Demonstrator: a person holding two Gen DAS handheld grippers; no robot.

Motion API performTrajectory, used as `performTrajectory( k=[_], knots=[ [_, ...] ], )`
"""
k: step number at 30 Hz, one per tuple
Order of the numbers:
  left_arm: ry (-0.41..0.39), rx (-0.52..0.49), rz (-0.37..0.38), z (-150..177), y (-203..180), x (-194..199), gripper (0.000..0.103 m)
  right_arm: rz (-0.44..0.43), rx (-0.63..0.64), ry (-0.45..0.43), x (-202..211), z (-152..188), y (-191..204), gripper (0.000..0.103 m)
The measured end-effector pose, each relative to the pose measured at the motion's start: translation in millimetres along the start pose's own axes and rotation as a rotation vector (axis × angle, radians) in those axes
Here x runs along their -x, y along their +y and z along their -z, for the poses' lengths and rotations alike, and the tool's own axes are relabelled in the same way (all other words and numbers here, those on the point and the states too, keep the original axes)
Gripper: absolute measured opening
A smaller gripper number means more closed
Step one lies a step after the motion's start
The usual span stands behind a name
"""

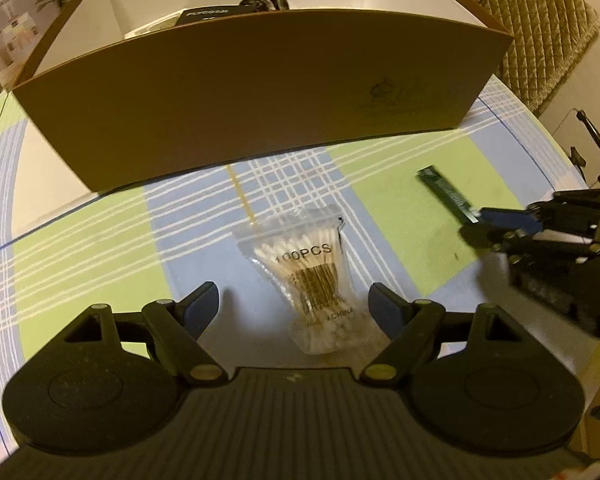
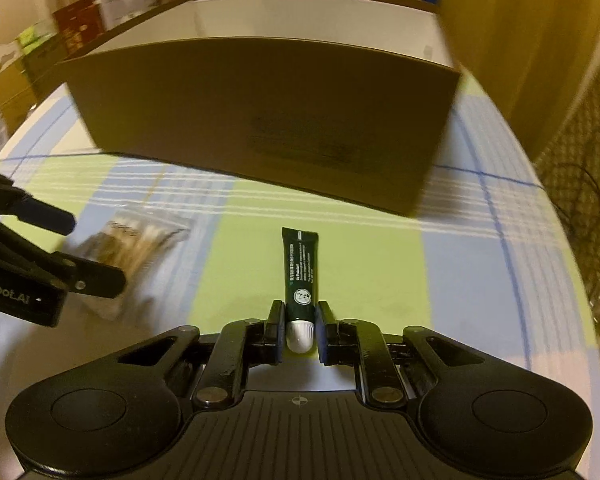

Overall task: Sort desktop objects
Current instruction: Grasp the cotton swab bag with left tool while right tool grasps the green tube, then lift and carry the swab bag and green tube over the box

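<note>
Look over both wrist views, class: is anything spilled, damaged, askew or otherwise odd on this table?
Nothing stands out. The clear plastic bag of cotton swabs lies flat and sealed on the checked tablecloth. The dark green tube with a white cap is intact in the right gripper. The brown cardboard box stands upright.

A: Both views are showing dim, warm yellowish indoor light. The brown box (image 1: 260, 96) is throwing a soft shadow onto the surface (image 1: 380, 200) at its base.

B: Fisheye is bending the box's edges into curves; corners are vignetting black.

A: In the right wrist view, the swab bag (image 2: 140, 248) and the room's background are smearing with motion blur, while the green tube (image 2: 300, 268) is staying sharp.

B: Left wrist view is reading crisper at centre.
</note>
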State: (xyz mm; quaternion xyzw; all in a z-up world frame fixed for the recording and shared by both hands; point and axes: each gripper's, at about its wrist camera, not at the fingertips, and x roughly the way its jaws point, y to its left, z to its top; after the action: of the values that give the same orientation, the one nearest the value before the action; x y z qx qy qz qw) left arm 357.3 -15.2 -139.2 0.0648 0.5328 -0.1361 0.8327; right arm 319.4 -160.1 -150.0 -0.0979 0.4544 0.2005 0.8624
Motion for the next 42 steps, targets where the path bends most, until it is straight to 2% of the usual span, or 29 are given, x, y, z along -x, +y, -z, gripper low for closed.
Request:
performTrajectory(
  k=[1, 3, 5, 10, 12, 15, 16, 17, 20, 21, 24, 28, 36, 39, 41, 42],
  knots=[
    [-0.001, -0.009, -0.001, -0.5, -1.4, -1.7, 0.079, 0.008, -0.012, 0.001, 1.6, 1.5, -3.3, 0.012],
    [0.0, -0.022, 0.004, -1.7, -2.9, -4.8, 0.069, 0.025, -0.041, 0.004, 6.1, 5.5, -11.8, 0.012],
    [0.008, -0.027, 0.011, -3.0, -4.3, -8.5, 0.065, 0.039, -0.066, 0.006, 11.3, 10.3, -19.3, 0.012],
    [0.008, -0.051, 0.018, -5.2, -7.0, -15.0, 0.058, 0.067, -0.122, 0.007, 21.0, 22.5, -31.8, 0.013],
    [0.009, -0.048, 0.016, -6.1, -7.7, -17.3, 0.056, 0.053, -0.144, 0.005, 24.3, 26.3, -36.0, 0.013],
    [0.002, -0.049, 0.014, -6.8, -6.9, -17.8, 0.056, 0.047, -0.161, 0.001, 26.4, 27.8, -38.9, 0.019],
    [-0.003, -0.048, 0.014, -6.5, -6.0, -18.0, 0.056, 0.045, -0.164, -0.003, 26.3, 27.3, -39.2, 0.024],
    [-0.008, -0.052, 0.012, -6.1, -5.6, -18.0, 0.053, 0.051, -0.164, -0.008, 25.5, 26.6, -38.5, 0.029],
    [-0.023, -0.057, 0.017, -4.6, -3.0, -15.9, 0.038, 0.073, -0.129, -0.018, 21.8, 24.1, -33.6, 0.036],
    [-0.025, -0.051, 0.016, -4.6, -1.6, -15.8, 0.032, 0.083, -0.117, -0.021, 20.0, 23.7, -31.9, 0.036],
    [-0.031, -0.025, 0.021, -3.5, 6.9, -14.8, 0.023, 0.099, -0.092, -0.038, 15.0, 20.4, -27.9, 0.037],
    [-0.027, 0.002, 0.009, 0.4, 18.1, -11.6, 0.022, 0.108, -0.09, -0.054, 9.2, 16.1, -29.2, 0.037],
    [-0.014, 0.044, 0.01, 16.5, 39.3, -2.7, 0.022, 0.104, -0.092, -0.027, 6.2, 9.4, -31.8, 0.036],
    [-0.011, 0.052, 0.008, 17.2, 43.3, -2.6, 0.022, 0.096, -0.082, -0.031, 6.1, 9.5, -29.9, 0.026],
    [-0.011, 0.051, 0.004, 17.5, 44.7, -2.4, 0.022, 0.087, -0.064, -0.03, 6.7, 9.9, -25.9, 0.015],
    [-0.011, 0.049, 0.001, 17.5, 43.5, -2.3, 0.023, 0.084, -0.058, -0.028, 7.0, 9.9, -24.0, 0.014]
  ],
)
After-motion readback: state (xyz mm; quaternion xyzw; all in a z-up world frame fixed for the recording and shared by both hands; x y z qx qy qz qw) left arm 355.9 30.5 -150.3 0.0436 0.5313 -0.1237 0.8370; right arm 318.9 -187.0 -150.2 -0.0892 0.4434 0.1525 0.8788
